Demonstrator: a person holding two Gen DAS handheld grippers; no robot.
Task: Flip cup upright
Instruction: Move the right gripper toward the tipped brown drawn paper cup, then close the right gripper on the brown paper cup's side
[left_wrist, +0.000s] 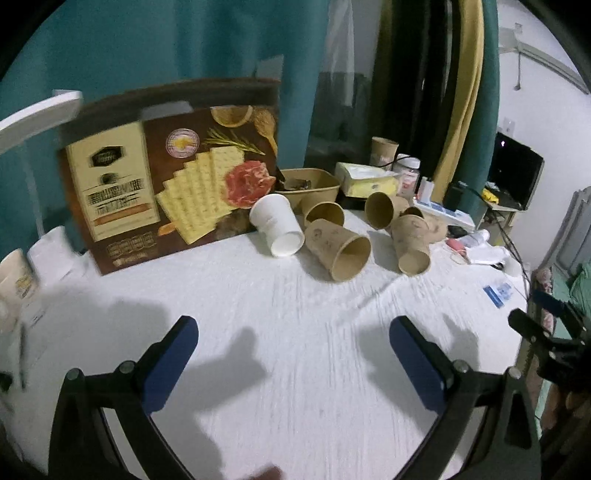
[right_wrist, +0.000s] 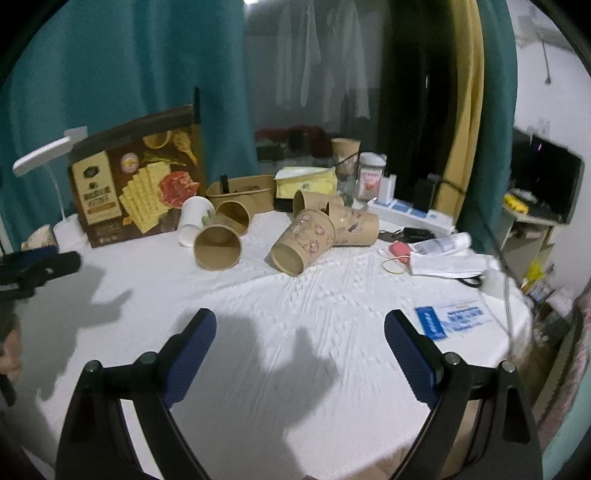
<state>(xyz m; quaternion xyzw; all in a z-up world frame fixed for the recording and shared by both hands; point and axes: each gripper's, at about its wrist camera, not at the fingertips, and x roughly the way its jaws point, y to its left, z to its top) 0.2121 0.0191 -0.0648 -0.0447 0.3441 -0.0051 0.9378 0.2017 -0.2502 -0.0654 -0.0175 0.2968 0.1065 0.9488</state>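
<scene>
My left hand-held gripper (left_wrist: 293, 345) & right hand-held gripper (right_wrist: 300, 339) both wide open, empty, over white counter (right_wrist: 295, 314). Cups on sides mid-frame: brown cup (right_wrist: 217, 247), floral cup (right_wrist: 301, 242), white cup (left_wrist: 275, 225).

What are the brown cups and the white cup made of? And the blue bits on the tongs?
The brown cups look like matte kraft paper: dull tan walls, thin rolled rims. The white cup seems to be paper too, slightly smoother, though a coating can't be told. The blue pads on the tongs look like ribbed rubber or soft plastic, going by their fine grooves.
</scene>
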